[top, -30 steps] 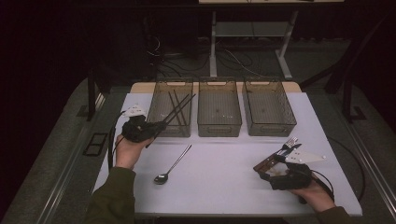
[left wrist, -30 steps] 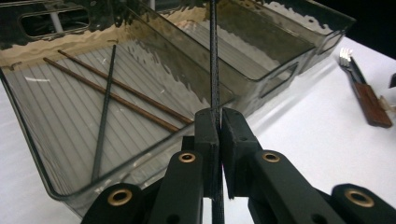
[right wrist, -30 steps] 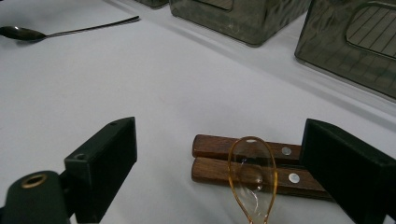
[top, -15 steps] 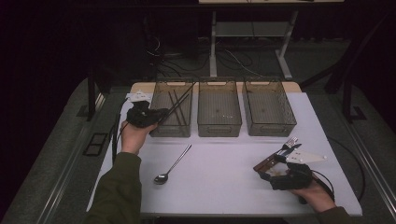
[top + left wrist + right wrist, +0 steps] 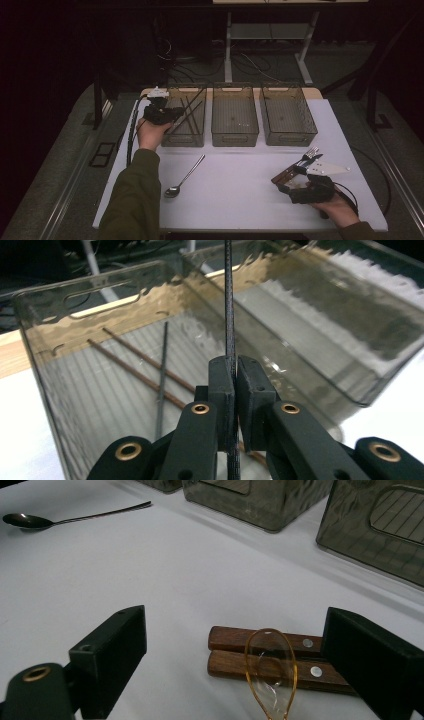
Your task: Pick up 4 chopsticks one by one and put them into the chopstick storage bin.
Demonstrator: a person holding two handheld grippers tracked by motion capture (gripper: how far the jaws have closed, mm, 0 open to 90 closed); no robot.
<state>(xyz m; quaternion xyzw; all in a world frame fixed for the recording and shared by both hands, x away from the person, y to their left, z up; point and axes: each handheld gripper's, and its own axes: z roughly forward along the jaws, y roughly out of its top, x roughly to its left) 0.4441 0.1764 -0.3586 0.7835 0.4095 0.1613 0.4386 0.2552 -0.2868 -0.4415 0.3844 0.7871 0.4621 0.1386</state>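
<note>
Currently a dark chopstick (image 5: 229, 315) is clamped between the closed jaws of the left gripper (image 5: 235, 375); in the left gripper view the stick runs up past the pads over the left bin (image 5: 60, 355). In the high view the left gripper (image 5: 167, 114) is held at the near-left edge of the left bin (image 5: 172, 141), w/ the chopstick (image 5: 194, 110) slanting up and across the bin opening. Inside that bin, two brown chopsticks (image 5: 145, 371) and one dark stick (image 5: 161, 375) are seen lying on the ribbed floor. Whether the held stick's far end touches the bin can't be told.

Right gripper (image 5: 235, 665) is kept w/ jaws wide apart, nothing pinched. Btw its jaws, two wooden handles (image 5: 270, 662) are lying side by side on the table (image 5: 150, 575), w/ an amber clear plastic spoon (image 5: 271, 672) resting on top of them. In the high view the right gripper (image 5: 296, 176) is seen near the front-right of the table (image 5: 240, 190), just beside a fork (image 5: 310, 152) and the handles (image 5: 285, 175).

A metal spoon (image 5: 185, 177) is left on the table front of the left bin, well apart from both grippers. Middle bin (image 5: 235, 135) and right bin (image 5: 289, 136) are lined up beside the left one.
</note>
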